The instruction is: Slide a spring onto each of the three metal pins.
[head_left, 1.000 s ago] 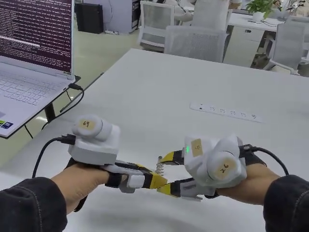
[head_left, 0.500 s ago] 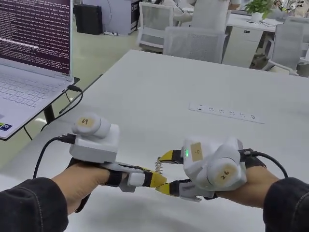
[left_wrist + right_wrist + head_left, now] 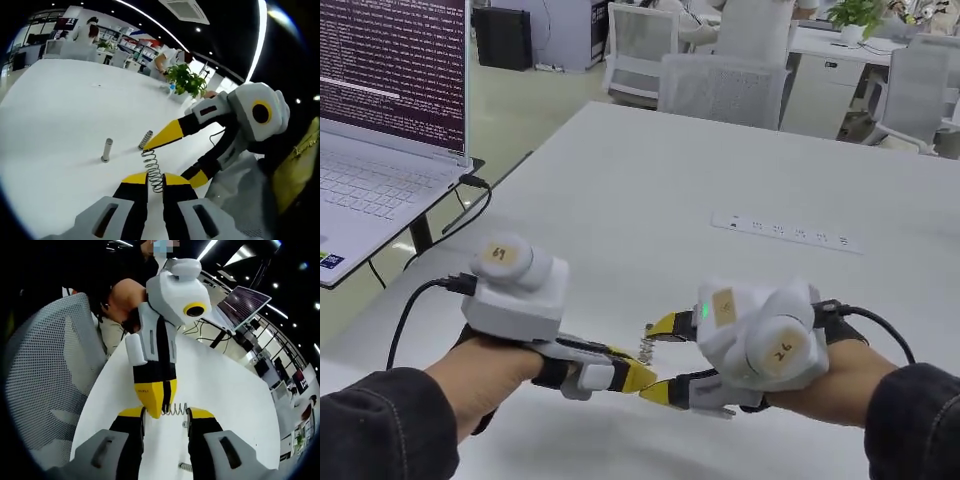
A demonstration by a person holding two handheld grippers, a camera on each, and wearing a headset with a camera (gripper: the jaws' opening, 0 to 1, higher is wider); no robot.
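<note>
Left gripper (image 3: pixel 155 176) is clenched tight on a spring (image 3: pixel 151 167), pinching its near end. Right gripper (image 3: pixel 166 412) has its jaws spread wide, one yellow tip touching that spring's far end. Just beyond on the white counter (image 3: pixel 55 110), a metal pin (image 3: pixel 106 150) stands upright, with a second spring (image 3: pixel 145 139) near it.
</note>
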